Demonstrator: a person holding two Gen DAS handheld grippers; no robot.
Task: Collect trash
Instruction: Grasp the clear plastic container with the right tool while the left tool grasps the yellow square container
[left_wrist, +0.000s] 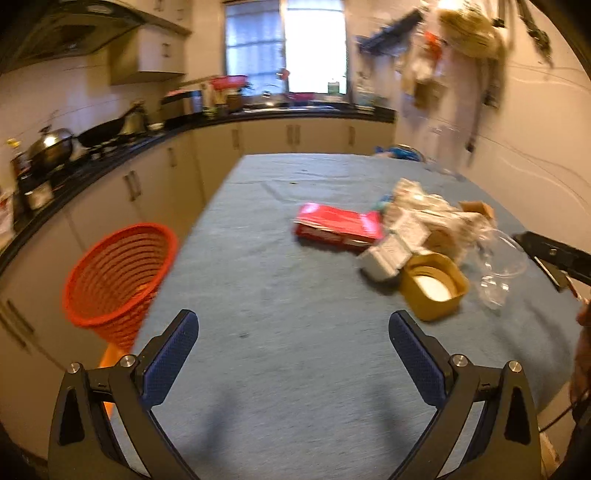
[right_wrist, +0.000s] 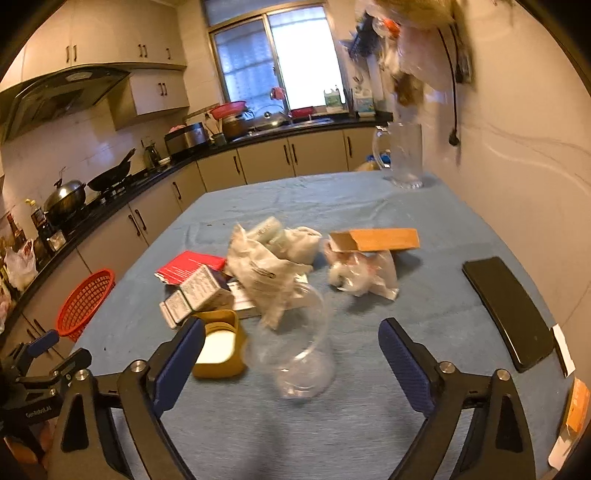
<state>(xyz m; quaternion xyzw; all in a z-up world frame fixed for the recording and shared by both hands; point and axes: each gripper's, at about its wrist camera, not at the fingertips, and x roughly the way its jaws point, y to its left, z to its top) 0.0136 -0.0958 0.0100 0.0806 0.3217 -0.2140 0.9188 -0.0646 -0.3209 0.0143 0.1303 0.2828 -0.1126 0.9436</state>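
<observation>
A heap of trash lies on the blue table (left_wrist: 280, 280): a red box (left_wrist: 338, 226), small white cartons (left_wrist: 388, 254), a yellow square lid (left_wrist: 434, 285), a clear plastic cup (left_wrist: 502, 266) on its side and crumpled wrappers (left_wrist: 432, 206). My left gripper (left_wrist: 293, 350) is open and empty above the table, short of the heap. In the right wrist view my right gripper (right_wrist: 291, 354) is open with the clear cup (right_wrist: 299, 350) lying between its fingers, untouched. The yellow lid (right_wrist: 221, 345), red box (right_wrist: 192, 266), wrappers (right_wrist: 269, 273) and an orange-brown carton (right_wrist: 375, 240) lie beyond.
An orange mesh bin (left_wrist: 118, 277) stands off the table's left edge, also in the right wrist view (right_wrist: 86, 302). A black phone (right_wrist: 509, 310) lies at the table's right. A clear glass jug (right_wrist: 404, 155) stands at the far right corner. Kitchen counters run along the left and back.
</observation>
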